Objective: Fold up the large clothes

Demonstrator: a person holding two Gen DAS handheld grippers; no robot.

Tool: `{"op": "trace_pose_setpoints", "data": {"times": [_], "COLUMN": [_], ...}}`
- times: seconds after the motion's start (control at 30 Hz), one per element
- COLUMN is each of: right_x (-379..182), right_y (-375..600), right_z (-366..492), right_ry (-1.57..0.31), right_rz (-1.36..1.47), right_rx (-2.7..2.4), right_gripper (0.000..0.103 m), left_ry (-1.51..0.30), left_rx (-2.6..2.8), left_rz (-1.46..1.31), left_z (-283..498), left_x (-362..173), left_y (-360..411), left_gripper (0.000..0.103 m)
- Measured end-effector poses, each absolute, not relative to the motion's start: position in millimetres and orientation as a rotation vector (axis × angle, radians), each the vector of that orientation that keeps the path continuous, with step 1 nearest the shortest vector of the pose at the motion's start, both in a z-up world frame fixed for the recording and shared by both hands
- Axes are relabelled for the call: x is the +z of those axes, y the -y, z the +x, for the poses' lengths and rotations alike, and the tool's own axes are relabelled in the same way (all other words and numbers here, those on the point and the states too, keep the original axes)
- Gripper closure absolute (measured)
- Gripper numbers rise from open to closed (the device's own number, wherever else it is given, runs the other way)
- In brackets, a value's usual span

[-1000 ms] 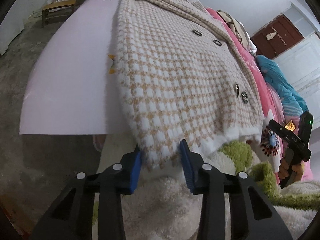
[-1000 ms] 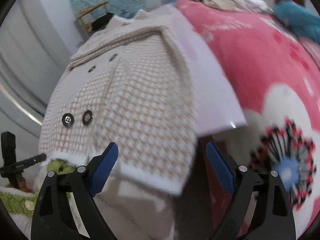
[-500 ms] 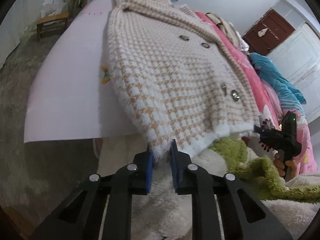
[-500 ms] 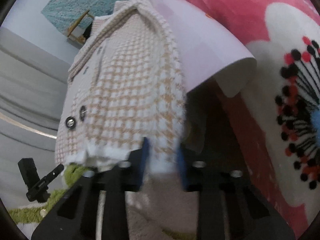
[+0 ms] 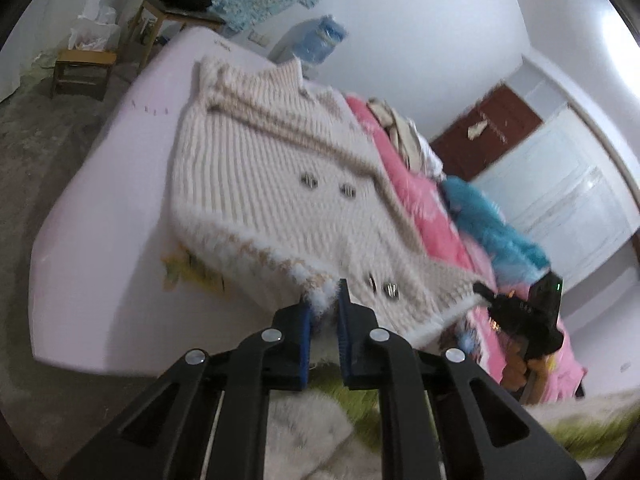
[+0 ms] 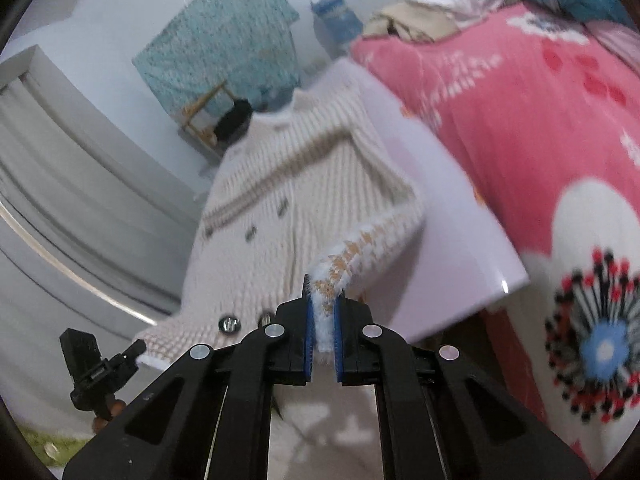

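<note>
A cream and tan checked fuzzy coat [image 5: 280, 192] with metal buttons lies front up on a pale pink board [image 5: 100, 200]. My left gripper [image 5: 323, 304] is shut on the coat's bottom hem at its left corner and holds it lifted. My right gripper [image 6: 323, 304] is shut on the hem [image 6: 348, 256] at the coat's right corner, also lifted off the board [image 6: 460, 240]. The coat [image 6: 288, 200] stretches away from both grippers toward its collar. Each gripper shows in the other's view: the right one [image 5: 524, 316] and the left one [image 6: 100, 364].
A pink flowered quilt [image 6: 520, 128] lies right of the board, with a blue fluffy garment [image 5: 492, 224] and a pile of clothes [image 5: 400, 132] on it. White and green fluffy clothes [image 5: 328, 412] lie below the grippers. A wooden stool [image 5: 82, 68] and chair stand beyond the board.
Both grippers closed on the coat's bottom hem and lifted it up and forward over the coat. The views now blur with the motion.
</note>
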State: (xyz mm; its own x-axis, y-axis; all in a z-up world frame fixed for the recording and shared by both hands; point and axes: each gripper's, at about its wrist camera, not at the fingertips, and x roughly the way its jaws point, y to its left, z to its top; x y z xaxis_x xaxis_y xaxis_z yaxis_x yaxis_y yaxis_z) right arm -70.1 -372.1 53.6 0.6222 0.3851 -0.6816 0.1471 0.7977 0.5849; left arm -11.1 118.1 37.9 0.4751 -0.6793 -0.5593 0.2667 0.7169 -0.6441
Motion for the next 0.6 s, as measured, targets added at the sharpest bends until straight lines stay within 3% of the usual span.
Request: {"op": "trace_pose_setpoints", "data": {"times": [0.3, 0.6], "right_x": [72.5, 17.9], "right_y": [391.7, 384.6], "right_z": [12.3, 132.5], "right_ry": [-0.806, -0.910], "right_rz": [0.692, 0.674], "right_rx": [0.147, 0.128], "right_gripper": [0.097, 0.097], "left_ry": [-0.861, -0.984], "left_rx": [-0.520, -0.426], "left_rz": [-0.610, -0.638], "left_z": [85.3, 184.7], "left_x": [51.6, 8.3], "left_y": [-134.8, -139.8], "left_gripper": [0.092, 0.092]}}
